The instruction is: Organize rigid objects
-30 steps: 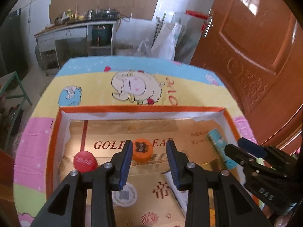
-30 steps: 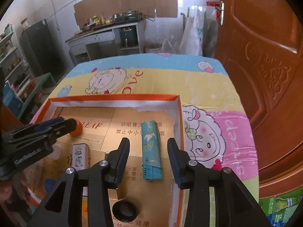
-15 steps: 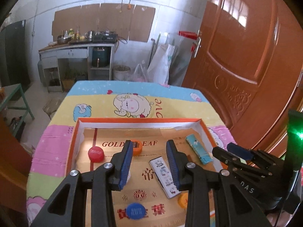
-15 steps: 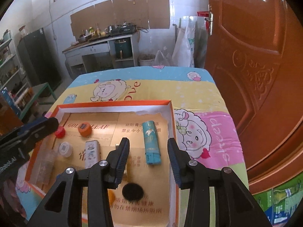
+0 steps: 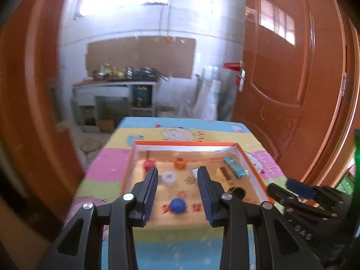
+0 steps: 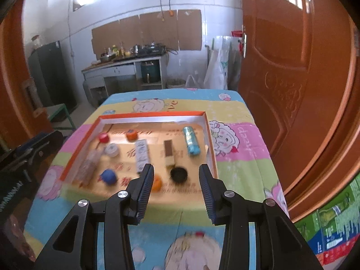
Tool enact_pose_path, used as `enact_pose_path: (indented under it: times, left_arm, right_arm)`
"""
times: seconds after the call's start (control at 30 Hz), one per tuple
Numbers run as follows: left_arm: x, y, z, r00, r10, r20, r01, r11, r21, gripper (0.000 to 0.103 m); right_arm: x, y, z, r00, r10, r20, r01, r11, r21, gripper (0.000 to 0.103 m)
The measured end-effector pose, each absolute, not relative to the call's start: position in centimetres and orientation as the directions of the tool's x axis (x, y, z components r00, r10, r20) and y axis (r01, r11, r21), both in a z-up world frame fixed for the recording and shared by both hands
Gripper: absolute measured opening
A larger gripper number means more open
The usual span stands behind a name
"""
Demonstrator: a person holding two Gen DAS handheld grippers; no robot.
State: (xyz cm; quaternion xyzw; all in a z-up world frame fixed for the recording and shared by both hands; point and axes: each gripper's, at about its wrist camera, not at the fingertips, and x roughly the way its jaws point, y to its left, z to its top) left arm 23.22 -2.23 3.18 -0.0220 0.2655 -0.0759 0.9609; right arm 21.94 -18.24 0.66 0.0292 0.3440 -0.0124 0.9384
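Note:
An orange-rimmed box lid (image 6: 208, 135) (image 5: 252, 168) lies on the cartoon tablecloth. In it are a teal lighter (image 6: 191, 142) (image 5: 235, 168), a white lighter (image 6: 141, 153), a brown lighter (image 6: 168, 151), red (image 6: 104, 137), orange (image 6: 131, 134), white (image 6: 112, 149), blue (image 6: 109, 176) (image 5: 177, 205) and black (image 6: 178, 174) caps, and a clear bottle (image 6: 90, 164). My left gripper (image 5: 177, 177) and right gripper (image 6: 176, 175) are both open and empty, raised above the lid's near edge.
The cloth-covered table (image 6: 243, 157) stands beside a brown door (image 6: 292, 78) on the right. A kitchen counter (image 6: 126, 65) and a dark fridge (image 6: 54, 74) stand at the back. A green carton (image 6: 333, 222) sits on the floor at lower right.
Both grippers have pulled back and up from the lid, so the whole lid and more of the room show. Both stay open. The objects in the lid have not moved.

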Motion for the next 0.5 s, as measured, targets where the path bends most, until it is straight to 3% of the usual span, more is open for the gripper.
enact_pose_path:
  times: [0.2, 0.5]
  left_arm:
    - [16.4, -0.5, 2.5, 0.890, -0.013, -0.455, -0.005, 0.999, -0.039, 0.036]
    - [8.6, 1.6, 1.1, 0.872, -0.122, -0.474, 0.092, 0.992, -0.086, 0.036]
  right_arm:
    - [14.8, -16.4, 1.0, 0.810, -0.038, -0.586, 0.087, 0.995, 0.056, 0.043]
    - [5.9, -13.0, -0.2, 0.840, -0.053, -0.540, 0.096, 0.994, 0.053, 0.043]
